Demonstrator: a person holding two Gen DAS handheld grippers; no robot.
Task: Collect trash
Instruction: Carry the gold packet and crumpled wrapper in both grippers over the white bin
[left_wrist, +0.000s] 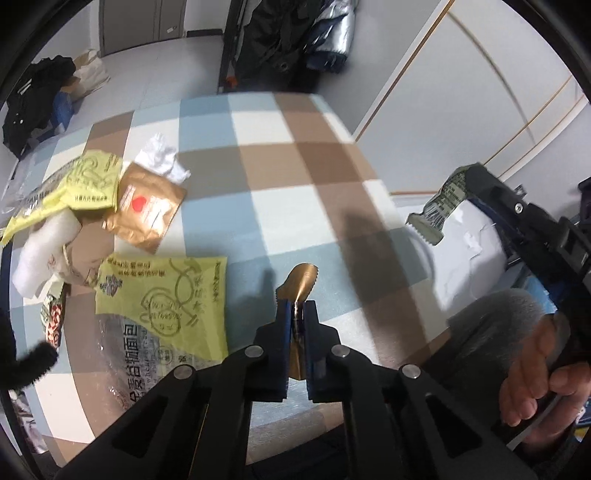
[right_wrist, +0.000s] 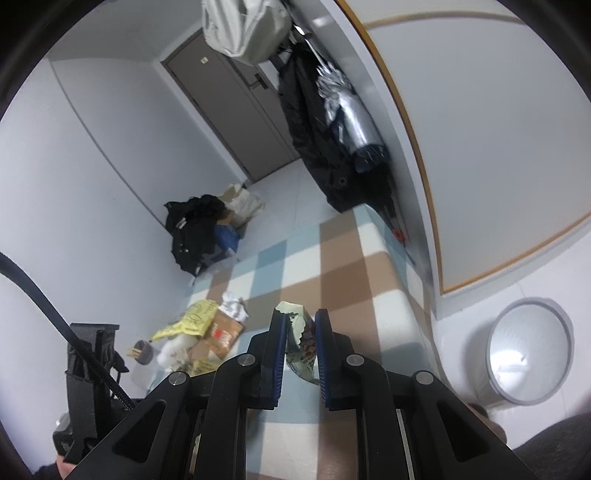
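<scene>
My left gripper (left_wrist: 297, 306) is shut on a gold foil wrapper (left_wrist: 300, 283) and holds it above the checked blanket (left_wrist: 280, 155). My right gripper (right_wrist: 299, 317) is shut on a crumpled green-and-silver snack wrapper (right_wrist: 300, 339); it also shows in the left wrist view (left_wrist: 439, 206) over a white trash bin (left_wrist: 461, 254). In the right wrist view the white bin (right_wrist: 528, 354) stands on the floor to the right. More trash lies on the blanket: yellow bread bags (left_wrist: 166, 291), a brown packet (left_wrist: 146, 210), and white tissue (left_wrist: 162, 157).
A white foam piece (left_wrist: 44, 247) lies at the blanket's left edge. Dark clothes and paper bags (right_wrist: 207, 229) sit on the floor by the wall. Coats (right_wrist: 332, 129) hang beyond the blanket's far end near a grey door (right_wrist: 229, 96).
</scene>
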